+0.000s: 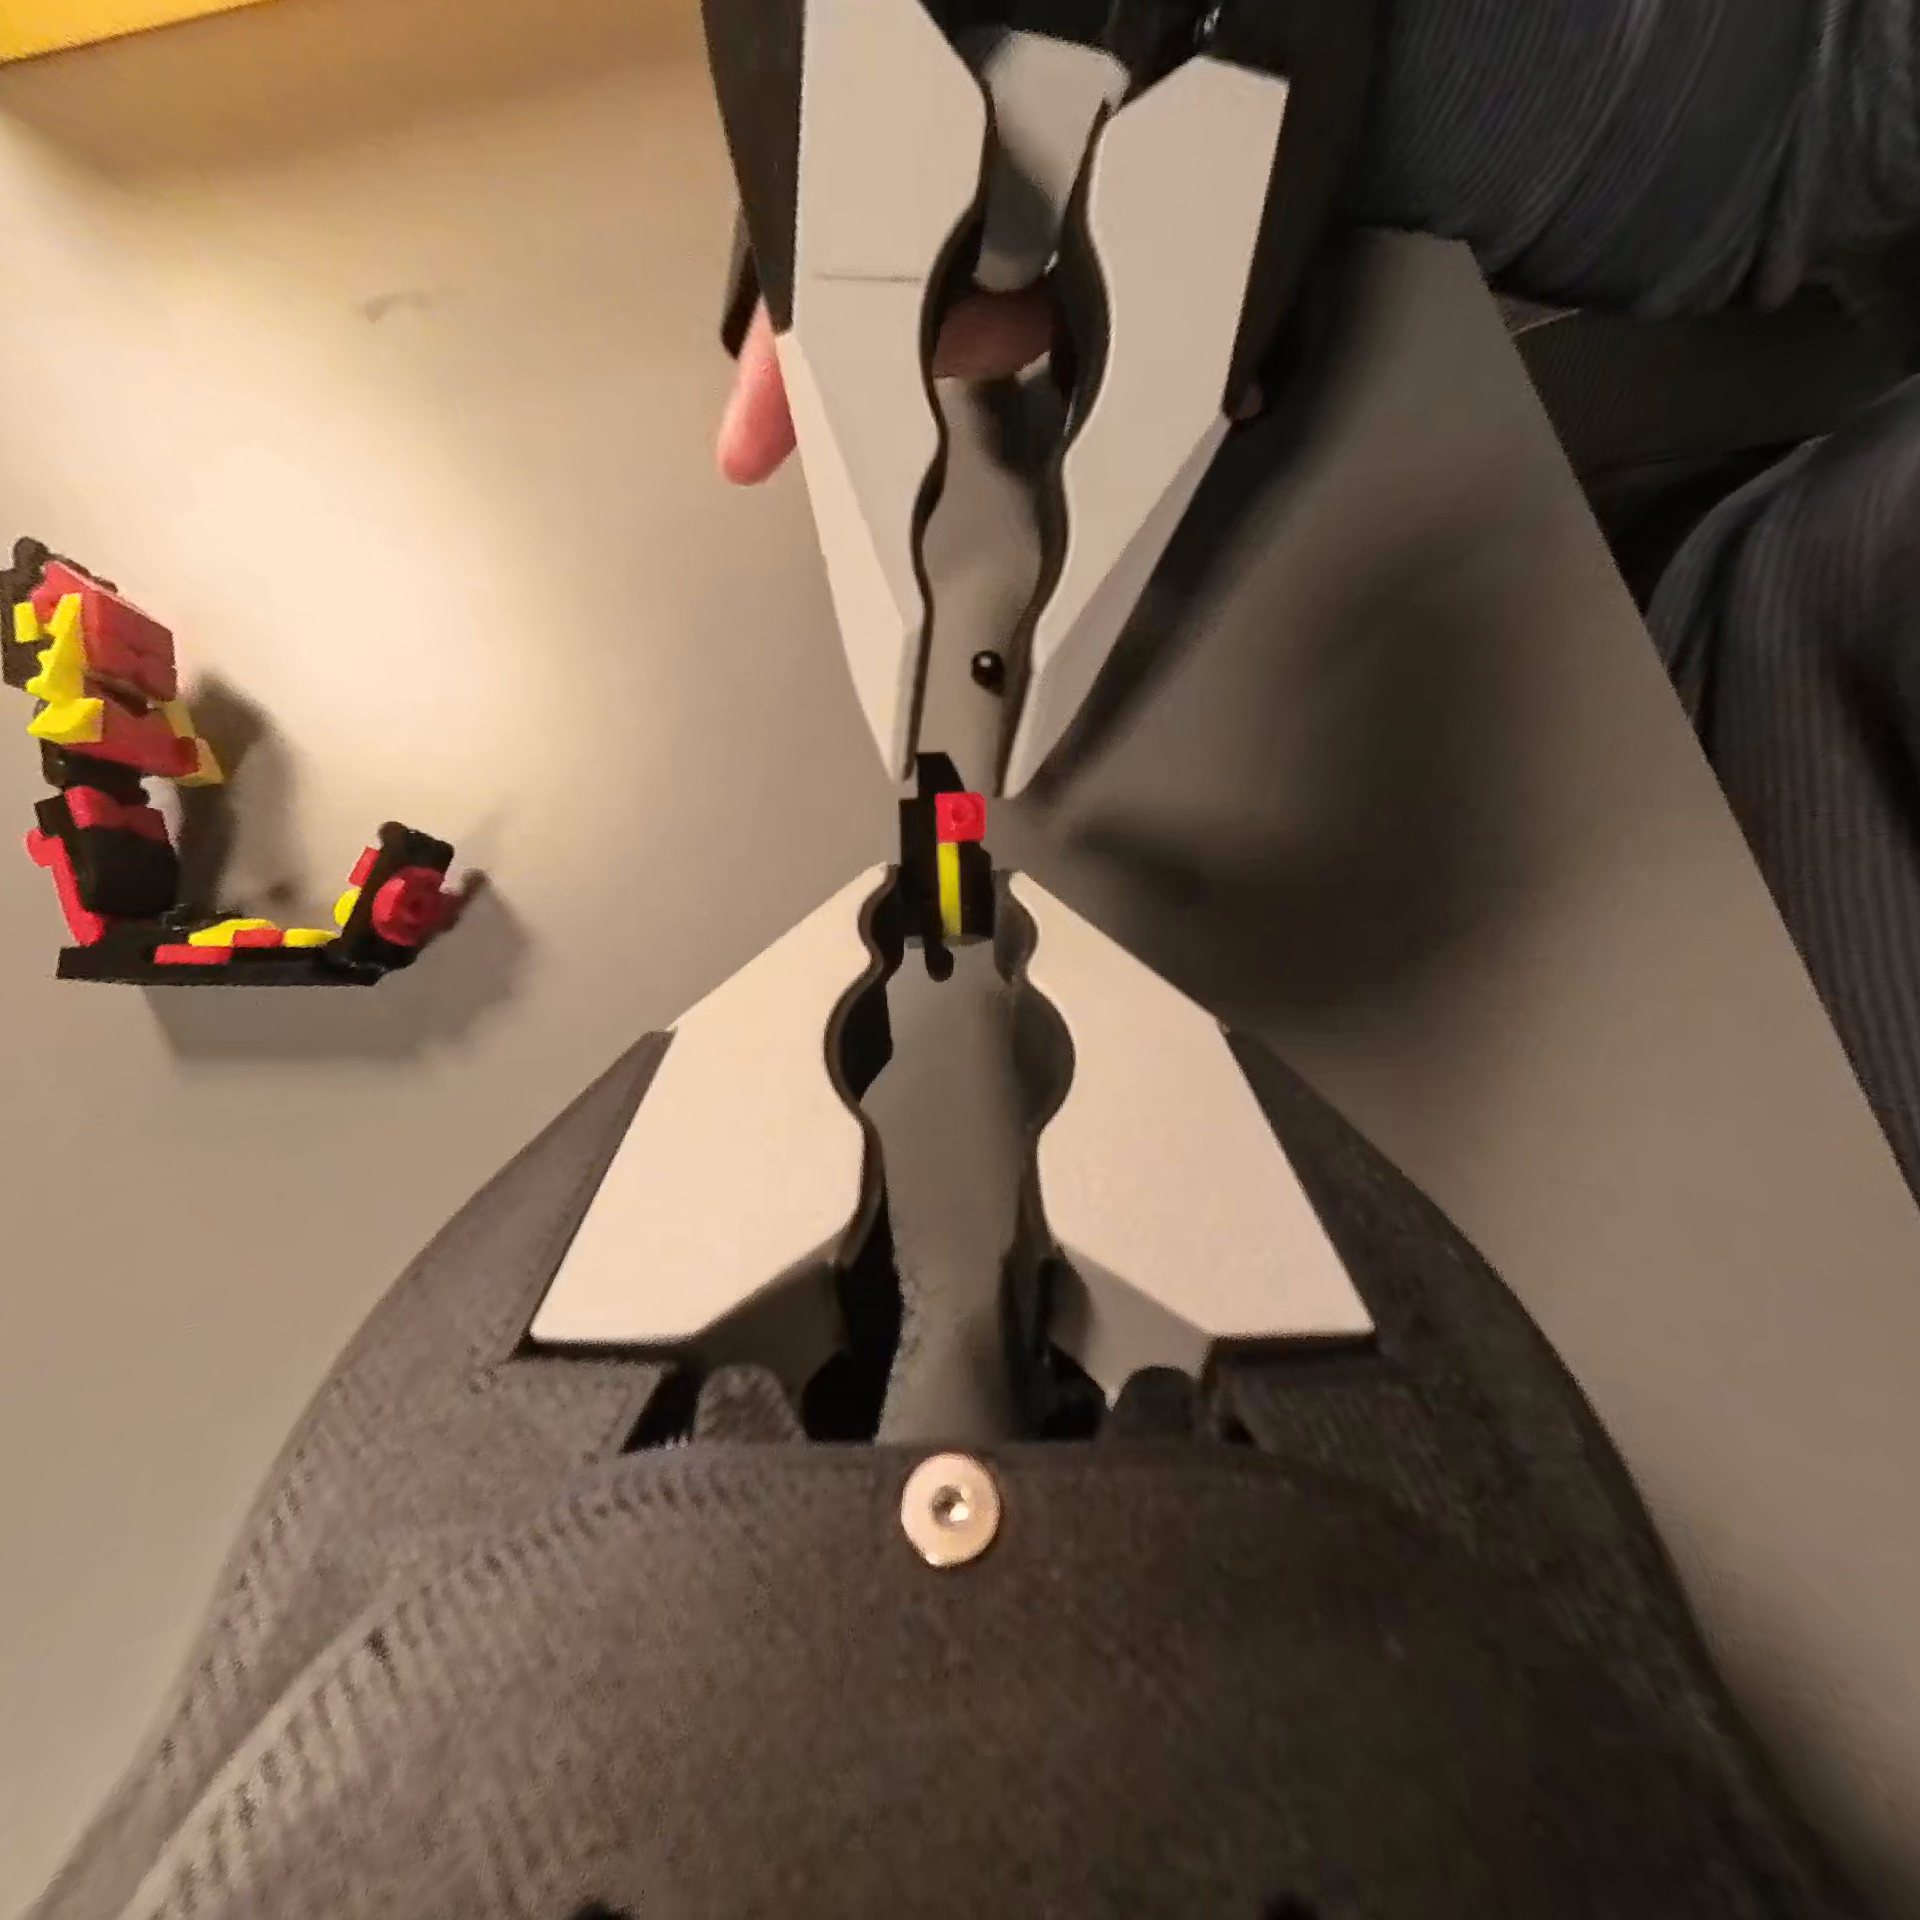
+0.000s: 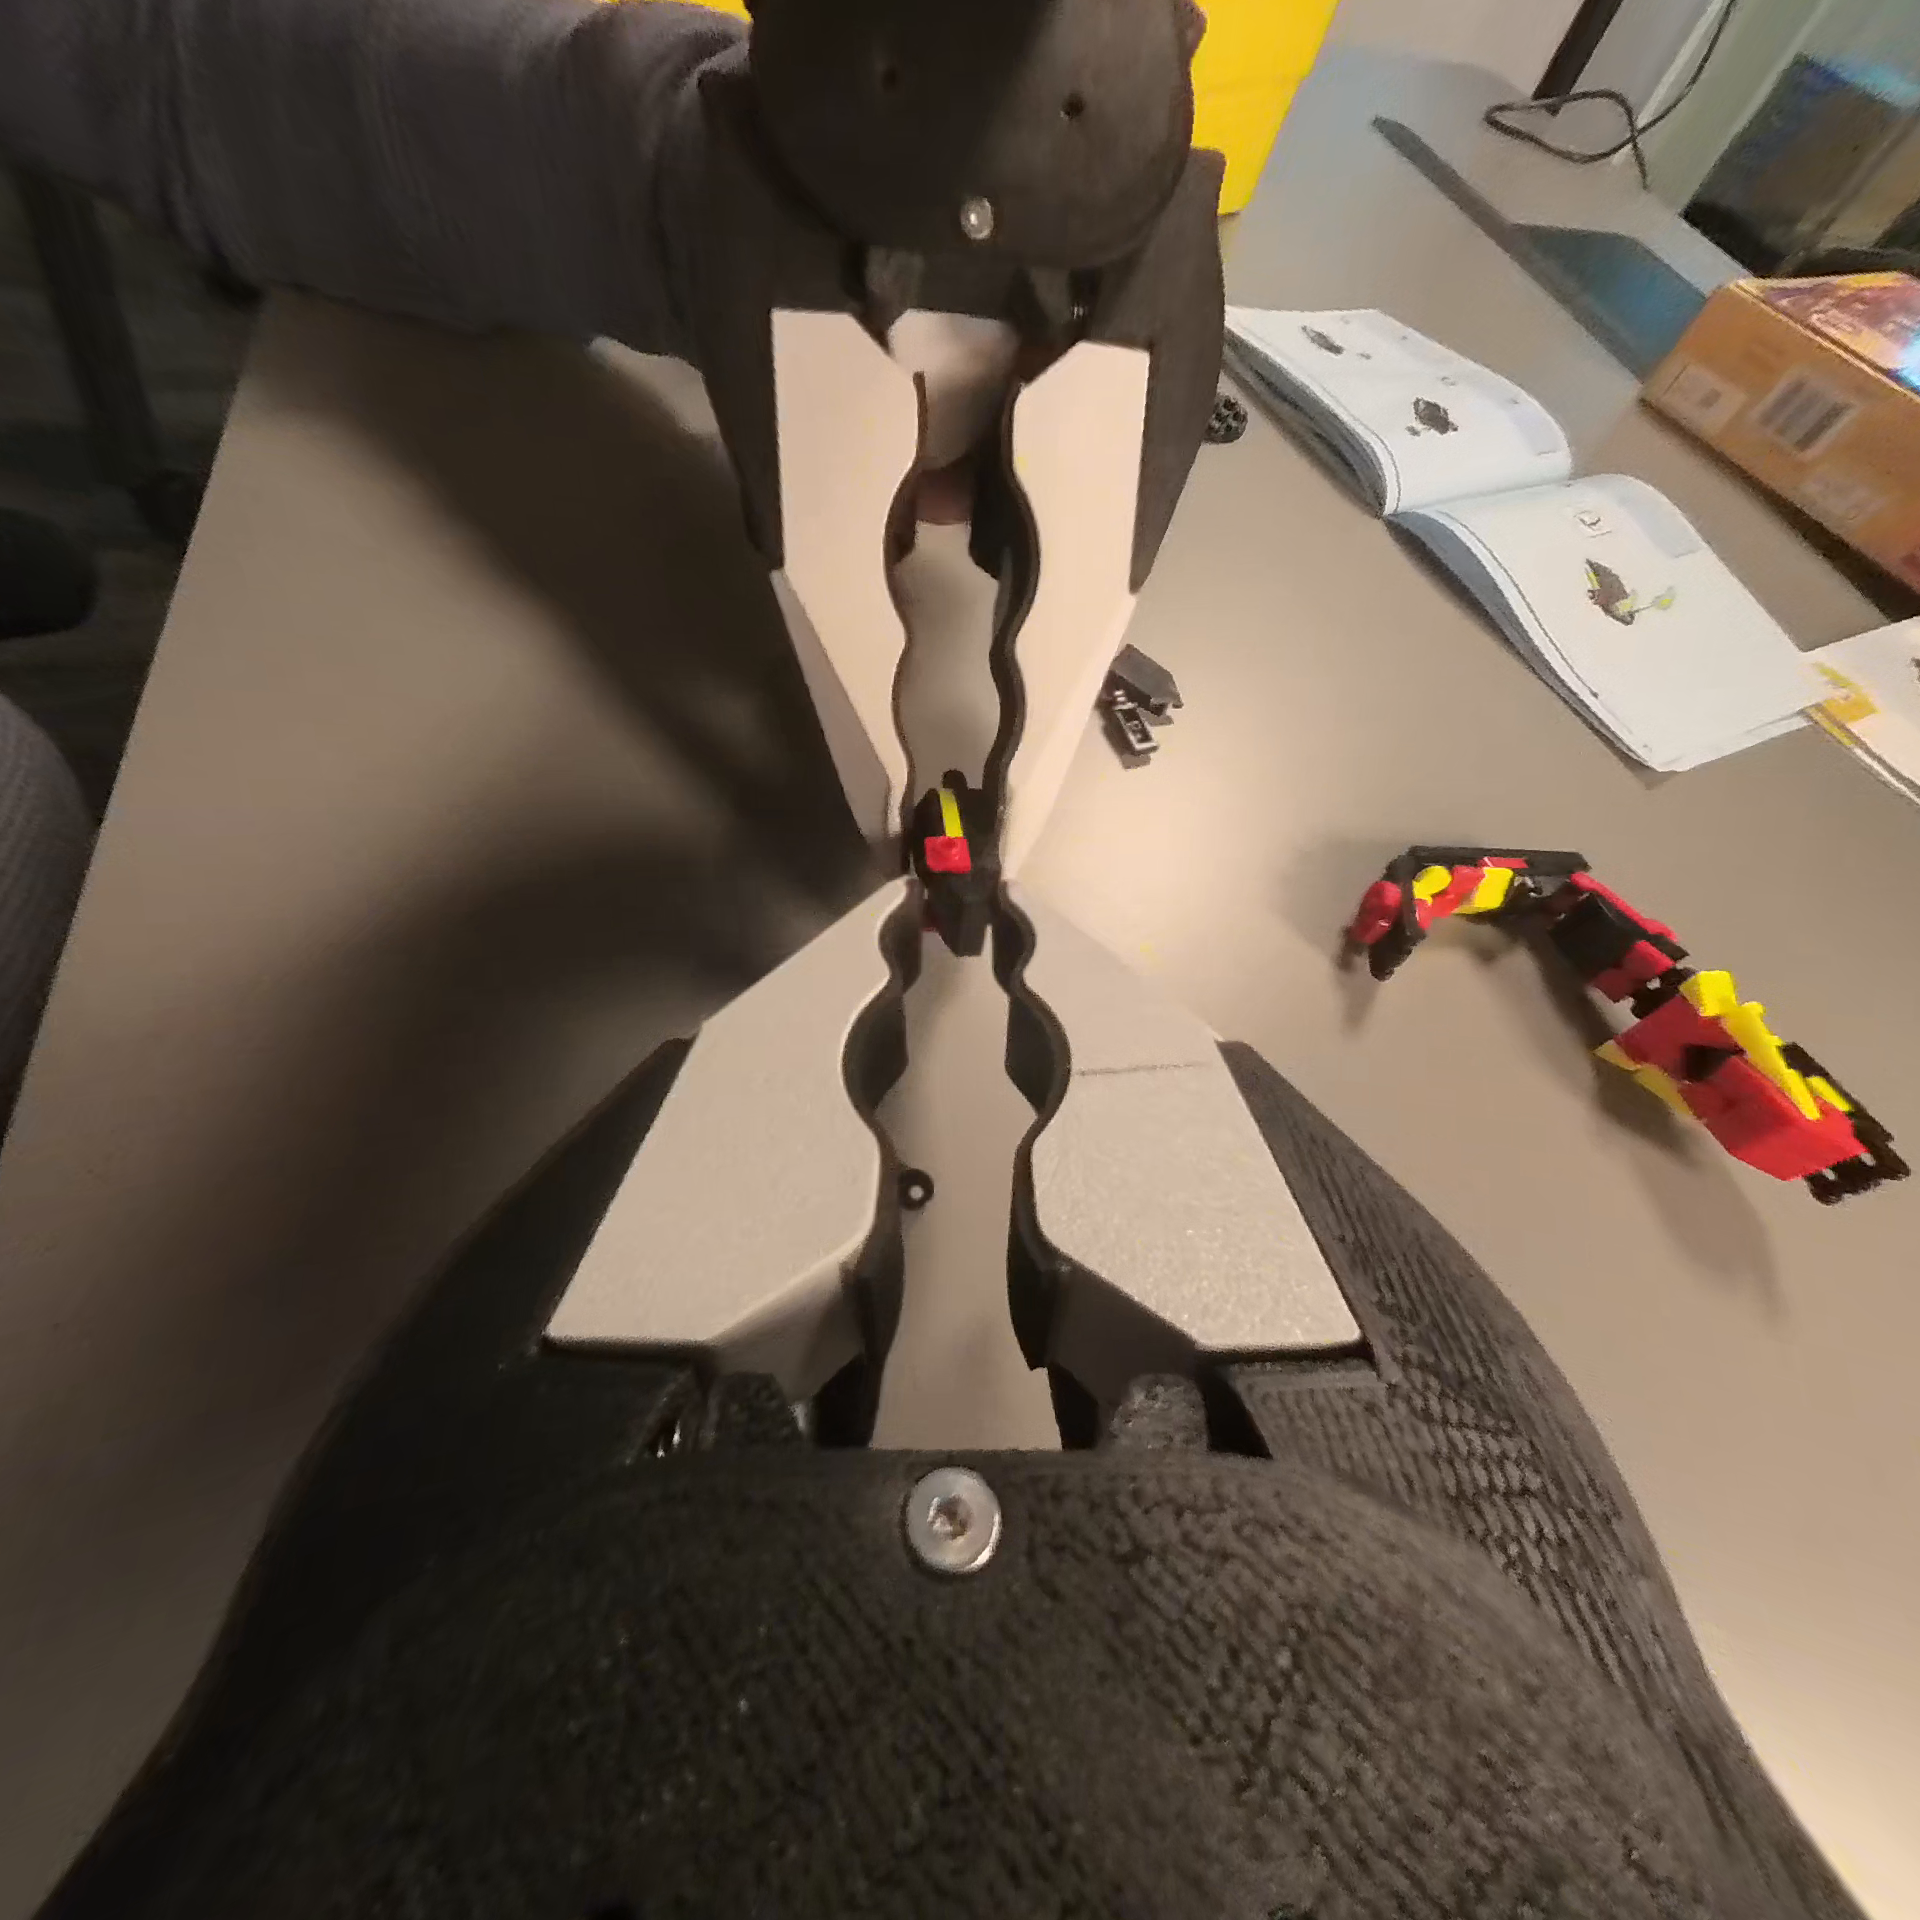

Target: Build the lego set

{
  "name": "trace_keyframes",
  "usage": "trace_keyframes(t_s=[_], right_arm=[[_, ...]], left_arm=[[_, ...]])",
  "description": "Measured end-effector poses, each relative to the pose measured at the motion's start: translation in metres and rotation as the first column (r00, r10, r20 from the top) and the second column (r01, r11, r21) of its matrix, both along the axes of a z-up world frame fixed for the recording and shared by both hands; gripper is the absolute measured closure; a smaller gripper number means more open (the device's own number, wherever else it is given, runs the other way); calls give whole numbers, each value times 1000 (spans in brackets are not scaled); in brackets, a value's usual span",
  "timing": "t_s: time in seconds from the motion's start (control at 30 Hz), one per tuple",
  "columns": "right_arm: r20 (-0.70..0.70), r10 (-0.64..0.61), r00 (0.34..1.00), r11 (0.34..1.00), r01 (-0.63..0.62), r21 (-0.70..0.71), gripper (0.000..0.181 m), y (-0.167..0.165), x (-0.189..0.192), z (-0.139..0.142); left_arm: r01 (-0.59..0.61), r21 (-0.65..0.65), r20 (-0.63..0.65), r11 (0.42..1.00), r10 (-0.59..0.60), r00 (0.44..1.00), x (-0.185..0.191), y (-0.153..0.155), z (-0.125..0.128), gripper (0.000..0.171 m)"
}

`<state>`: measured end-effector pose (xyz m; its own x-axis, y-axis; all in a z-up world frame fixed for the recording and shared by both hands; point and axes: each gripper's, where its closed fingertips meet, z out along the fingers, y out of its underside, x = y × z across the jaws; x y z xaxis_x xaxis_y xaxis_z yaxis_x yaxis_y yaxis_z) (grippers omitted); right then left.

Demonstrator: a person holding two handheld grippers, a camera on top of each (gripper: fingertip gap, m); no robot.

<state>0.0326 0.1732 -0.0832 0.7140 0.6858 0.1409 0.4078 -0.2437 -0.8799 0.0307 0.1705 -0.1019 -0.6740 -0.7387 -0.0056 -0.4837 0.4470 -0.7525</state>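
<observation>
Right wrist view alone shows instruction booklet [image 2: 1507,520].

— What sort of place is this?
— An office, seemingly: a plain grey counter [image 2: 1351,748], an open instruction booklet [image 2: 1507,520], a cardboard box [image 2: 1787,395], cables [image 2: 1579,114] trailing behind.

A: What lies toward the counter's [image 2: 1351,727] far right edge?
B: An open instruction booklet [image 2: 1507,520], pages up, and a cardboard box [image 2: 1787,395] just beyond it.

A: And past the far edge?
B: A yellow object [image 2: 1257,94], partly hidden; a black cable [image 2: 1579,114] on the floor; a dark sleeve [image 2: 364,156] at the near-left edge.
</observation>
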Motion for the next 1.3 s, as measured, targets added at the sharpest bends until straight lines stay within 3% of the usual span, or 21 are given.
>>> trace_keyframes(t_s=[0.1, 0.17, 0.43, 0.67, 0.7, 0.77, 0.83, 1.1, 1.3], right_arm=[[22, -3, 1000, 1000, 3, 14, 174, 0, 1, -2], [17, 6, 1000, 1000, -6, 25, 165, 0, -1, 0], [-4, 26, 1000, 999, -26, 23, 163, -2, -6, 2], [-45, 63, 997, 995, -59, 85, 171, -6, -8, 14], [-67, 56, 996, 992, -48, 114, 170, -5, -7, 20], [-115, 47, 992, 982, -25, 189, 171, -3, -5, 35], [-174, 52, 983, 969, -7, 247, 171, -4, -3, 49], [-281, 93, 955, 952, -3, 307, 170, -9, -4, 70], [-304, 104, 947, 950, -4, 311, 171, -10, -4, 73]], left_arm=[[7, 35, 11, 999, -8, 1000, 0, -1, -2, 156], [19, 24, 11, 1000, -19, 1000, -1, -3, 0, 156], [53, 3, 21, 999, -53, 998, -4, -11, 7, 156], [68, -31, 87, 997, -65, 994, -3, -14, 19, 156], [56, -54, 113, 997, -50, 992, -1, -13, 24, 154], [35, -134, 139, 990, -17, 990, 2, -15, 33, 130], [28, -219, 155, 975, 6, 988, 4, -19, 42, 125], [70, -438, 316, 896, 80, 945, 5, -17, 84, 143], [91, -439, 304, 894, 53, 951, 3, -18, 80, 149]])
